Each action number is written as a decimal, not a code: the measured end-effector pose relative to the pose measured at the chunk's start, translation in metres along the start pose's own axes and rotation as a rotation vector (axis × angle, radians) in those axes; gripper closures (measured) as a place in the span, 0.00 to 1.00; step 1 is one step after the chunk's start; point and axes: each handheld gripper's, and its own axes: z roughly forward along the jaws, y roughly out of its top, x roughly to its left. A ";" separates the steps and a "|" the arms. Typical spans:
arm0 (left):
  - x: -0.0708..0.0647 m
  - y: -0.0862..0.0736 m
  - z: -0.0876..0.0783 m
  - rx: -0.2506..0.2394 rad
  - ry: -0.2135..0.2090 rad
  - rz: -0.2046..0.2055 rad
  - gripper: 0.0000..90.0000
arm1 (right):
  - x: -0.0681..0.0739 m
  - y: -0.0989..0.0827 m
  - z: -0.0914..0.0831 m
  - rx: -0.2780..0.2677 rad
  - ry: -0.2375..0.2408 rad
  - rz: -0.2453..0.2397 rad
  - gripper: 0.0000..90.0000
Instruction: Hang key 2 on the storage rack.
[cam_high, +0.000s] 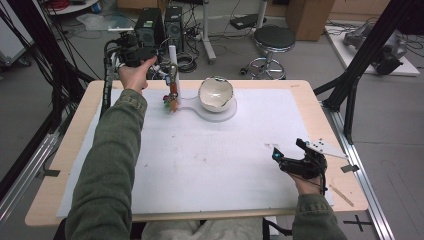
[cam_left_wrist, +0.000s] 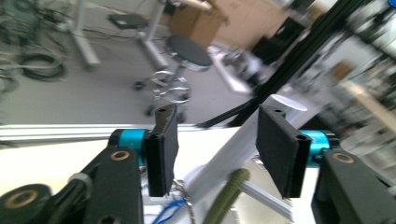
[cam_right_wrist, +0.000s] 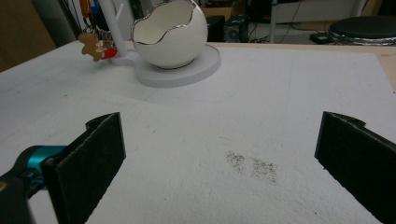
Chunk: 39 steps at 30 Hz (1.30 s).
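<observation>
The left gripper (cam_high: 150, 56) is raised near the top of a white stand (cam_high: 173, 70) at the far side of the counter (cam_high: 310, 107), its jaws partly apart with nothing pressed between them. A bunch of keys with a bear charm (cam_right_wrist: 92, 45) hangs on the stand, just beside a white egg-shaped bowl (cam_high: 216, 93) that sits on the stand's round base. The right gripper (cam_high: 289, 150) rests low over the white mat (cam_high: 215, 160), well apart from them, jaws wide and empty.
</observation>
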 end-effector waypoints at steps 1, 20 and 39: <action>0.003 -0.001 -0.002 -0.008 0.001 -0.008 0.52 | 0.000 0.000 0.000 0.002 0.000 0.000 0.01; 0.013 -0.020 -0.017 0.012 0.137 -0.002 0.02 | 0.001 0.001 0.003 0.007 0.007 0.003 0.01; 0.044 -0.058 -0.045 -0.014 0.182 -0.011 0.02 | -0.001 0.000 0.002 0.008 0.000 0.004 0.01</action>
